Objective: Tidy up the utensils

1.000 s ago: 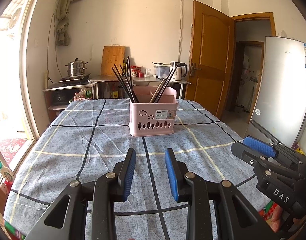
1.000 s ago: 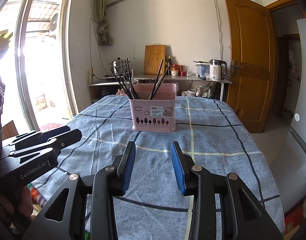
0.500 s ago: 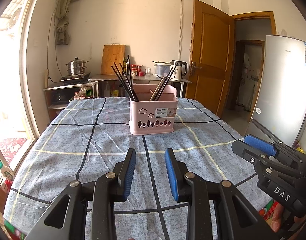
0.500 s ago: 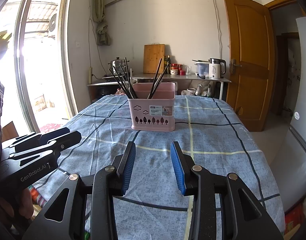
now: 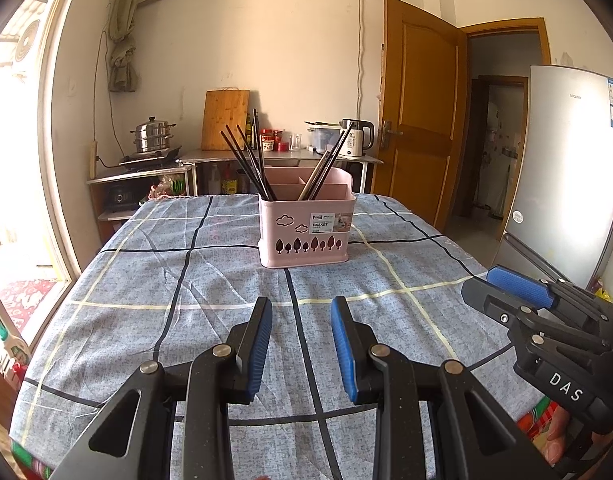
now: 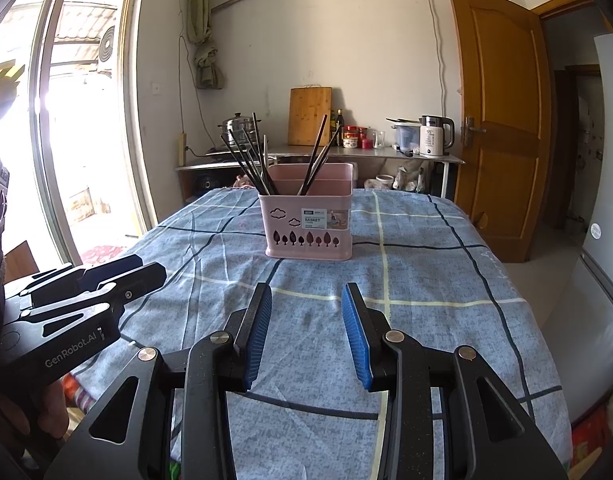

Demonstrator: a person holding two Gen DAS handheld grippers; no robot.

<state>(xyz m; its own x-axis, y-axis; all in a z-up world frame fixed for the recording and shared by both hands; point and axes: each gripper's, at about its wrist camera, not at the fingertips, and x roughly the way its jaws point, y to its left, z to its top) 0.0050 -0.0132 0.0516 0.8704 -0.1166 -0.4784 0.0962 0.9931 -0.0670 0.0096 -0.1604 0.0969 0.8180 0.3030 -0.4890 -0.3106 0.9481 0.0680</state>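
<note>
I have the left hand-held gripper (image 5: 301, 312) over the near part of the worktop (image 5: 146, 280), its blue pads parted with nothing between them. The right hand-held gripper (image 6: 306, 300) sits beside it, jaws apart as well and empty. Ahead of both, toward the far end of the checked cloth, stands the pink basket (image 5: 305, 232). Dark chopsticks (image 5: 246, 160) lean out of its left compartment; a few more (image 5: 326, 164) lean in another compartment further right.
</note>
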